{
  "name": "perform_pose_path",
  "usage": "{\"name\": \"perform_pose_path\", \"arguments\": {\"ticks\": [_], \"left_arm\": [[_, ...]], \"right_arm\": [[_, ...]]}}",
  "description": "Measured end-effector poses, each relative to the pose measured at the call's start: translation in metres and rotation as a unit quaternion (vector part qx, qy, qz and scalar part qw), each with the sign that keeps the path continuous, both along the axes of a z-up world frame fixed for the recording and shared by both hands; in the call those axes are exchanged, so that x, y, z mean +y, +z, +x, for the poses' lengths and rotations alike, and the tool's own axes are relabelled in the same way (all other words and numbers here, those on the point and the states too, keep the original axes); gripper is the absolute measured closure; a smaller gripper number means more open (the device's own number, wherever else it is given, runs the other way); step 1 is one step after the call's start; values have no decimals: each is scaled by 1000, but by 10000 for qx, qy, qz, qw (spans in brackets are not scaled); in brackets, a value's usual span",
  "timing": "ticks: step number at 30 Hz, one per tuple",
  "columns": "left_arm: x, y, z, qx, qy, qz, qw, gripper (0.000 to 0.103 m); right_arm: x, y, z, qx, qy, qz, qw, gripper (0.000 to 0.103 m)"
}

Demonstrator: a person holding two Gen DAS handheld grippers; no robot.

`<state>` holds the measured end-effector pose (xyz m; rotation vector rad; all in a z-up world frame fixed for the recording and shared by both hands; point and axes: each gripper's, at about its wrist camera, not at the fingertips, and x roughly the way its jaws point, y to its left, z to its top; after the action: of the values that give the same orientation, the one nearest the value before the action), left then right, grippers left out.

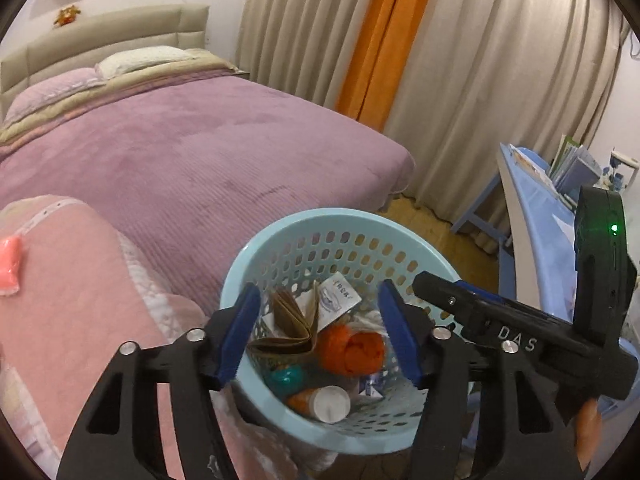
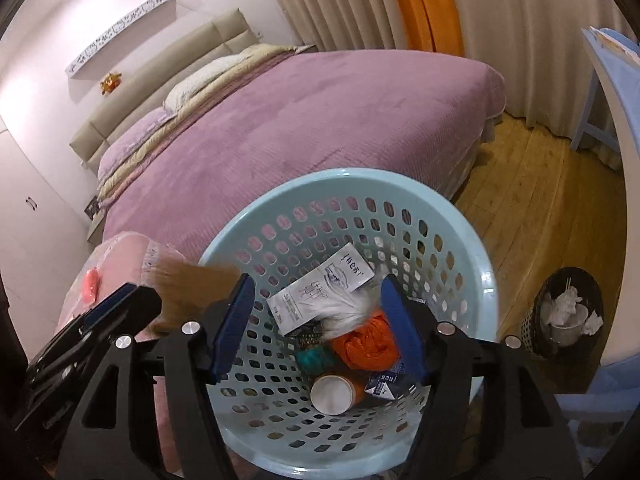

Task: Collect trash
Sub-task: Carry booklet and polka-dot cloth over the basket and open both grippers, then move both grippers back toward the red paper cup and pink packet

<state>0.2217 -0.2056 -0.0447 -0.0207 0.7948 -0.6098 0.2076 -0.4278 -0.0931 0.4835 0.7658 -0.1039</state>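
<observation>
Left gripper and right gripper are held over the basket, fingers spread wide, nothing gripped; a brown folded paper is seen inside.

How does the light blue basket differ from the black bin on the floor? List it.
The light blue basket is pale plastic with round holes and sits close under both grippers; the black bin is dark, stands apart on the wooden floor. The basket holds mixed packaging, the bin white crumpled paper. Both contain trash.
</observation>
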Motion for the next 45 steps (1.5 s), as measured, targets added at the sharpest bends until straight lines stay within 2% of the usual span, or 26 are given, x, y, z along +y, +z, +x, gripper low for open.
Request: {"name": "perform_pose_path", "arguments": {"ticks": [5, 13, 18, 20, 23, 29, 33, 36, 45], "left_arm": [[17, 10, -8, -36, 157, -234, 9996, 32], [59, 33, -22, -274, 538, -468, 9971, 30], [95, 43, -30, -489, 912, -499, 9934, 28], [113, 46, -32, -529, 1129, -496, 9910, 28], [142, 47, -34, -608, 1451, -448, 9865, 28], [207, 48, -35, -667, 2107, -208, 9750, 28], [258, 43, -32, -593, 2504, -141, 9662, 23], [287, 38, -25, -487, 2646, -109, 9631, 23], [328, 2, 9, 140, 2449, -282, 9690, 22]], "right_arm": [[5, 11, -8, -165, 89, -42, 9998, 41], [38, 34, -16, -435, 385, -208, 9981, 41], [70, 48, -17, -695, 804, -409, 9935, 41], [92, 56, -18, -852, 1039, -652, 9888, 41], [119, 62, -16, -994, 1403, -745, 9823, 41], [170, 63, 7, -893, 2005, -713, 9730, 41], [199, 63, 20, -842, 2287, -698, 9673, 41], [231, 63, 32, -793, 2507, -678, 9624, 41], [289, 58, 81, -519, 2703, -600, 9595, 41]]}}
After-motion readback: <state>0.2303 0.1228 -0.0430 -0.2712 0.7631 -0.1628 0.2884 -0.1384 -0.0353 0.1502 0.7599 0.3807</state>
